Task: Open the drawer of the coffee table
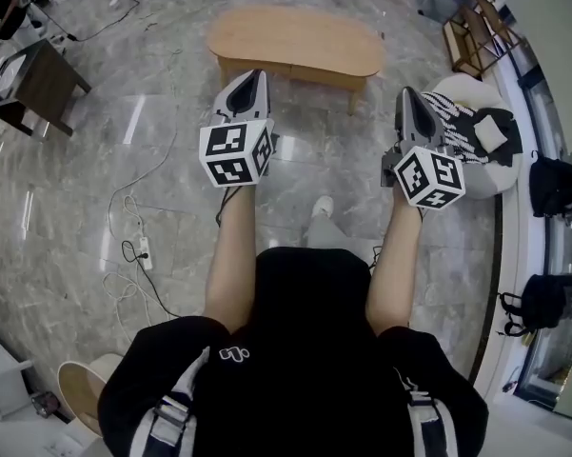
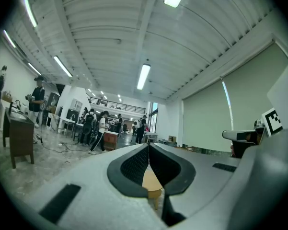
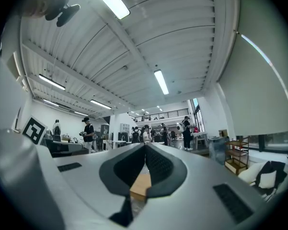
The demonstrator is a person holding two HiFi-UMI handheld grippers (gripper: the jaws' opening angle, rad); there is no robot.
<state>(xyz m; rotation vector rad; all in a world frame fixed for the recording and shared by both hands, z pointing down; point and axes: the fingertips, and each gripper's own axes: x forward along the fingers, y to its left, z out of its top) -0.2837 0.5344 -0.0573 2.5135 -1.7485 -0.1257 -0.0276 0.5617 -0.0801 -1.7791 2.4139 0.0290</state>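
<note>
The oval light-wood coffee table stands on the marble floor ahead of me; its drawer does not show from above. My left gripper hangs short of the table's near left edge, shut and holding nothing. My right gripper floats off the table's right end, also shut and empty. In the left gripper view the closed left gripper frames a sliver of the coffee table behind it. The right gripper view shows the closed right gripper with a strip of the coffee table beneath its tips.
A round white pouf with black-and-white cloth sits at the right, a wooden shelf behind it. A dark desk is at the left. Cables and a power strip lie on the floor. Several people stand far off.
</note>
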